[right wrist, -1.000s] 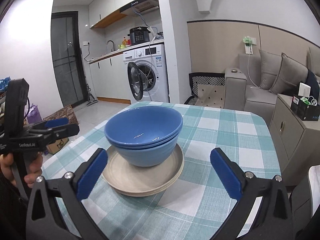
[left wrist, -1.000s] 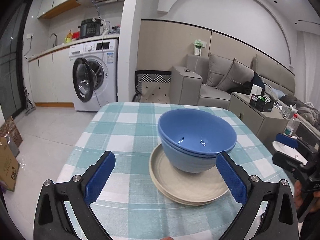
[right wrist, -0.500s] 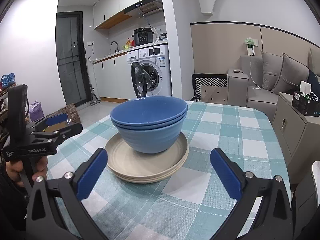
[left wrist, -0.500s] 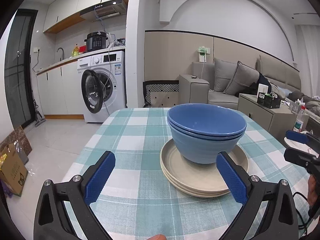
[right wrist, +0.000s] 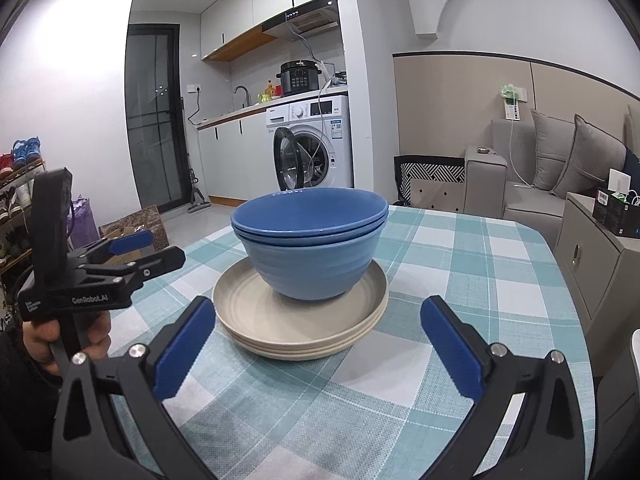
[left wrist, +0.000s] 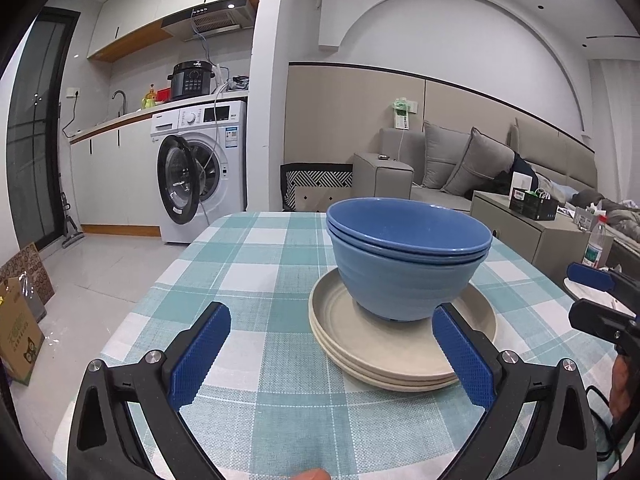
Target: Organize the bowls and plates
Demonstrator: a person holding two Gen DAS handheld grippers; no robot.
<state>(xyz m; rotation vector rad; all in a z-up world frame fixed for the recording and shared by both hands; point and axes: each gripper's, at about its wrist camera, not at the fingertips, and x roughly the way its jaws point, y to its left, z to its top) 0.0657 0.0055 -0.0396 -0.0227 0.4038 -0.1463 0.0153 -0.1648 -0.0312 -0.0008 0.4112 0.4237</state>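
Bowls, blue, nested one inside another, sit upright on a stack of beige plates, which rests on the checked tabletop. Exact count of bowls and plates cannot be read for certain.

Left tongs: spread wide, holding nothing. In the left wrist view the stack lies at about 1 o'clock from the midpoint between the tips; the right-hand blue pad overlaps the plates' near rim in the picture, but contact cannot be told.

Right tongs: also spread wide and empty. In the right wrist view the stack sits at 12 o'clock, between the two pads and just beyond them, apart from both.

Change against the frames one second back: in both views the bowls were seen from above, with their inside showing; now they are seen nearly side-on, rim almost level with the lens. Stack position on the tabletop is unchanged. Both tongs have kept the same wide spread.

View differences: the right wrist view shows the left tongs at 9 o'clock with the person's hand on the handle. The left wrist view shows the right tongs at 3 o'clock, and a water bottle beyond them.
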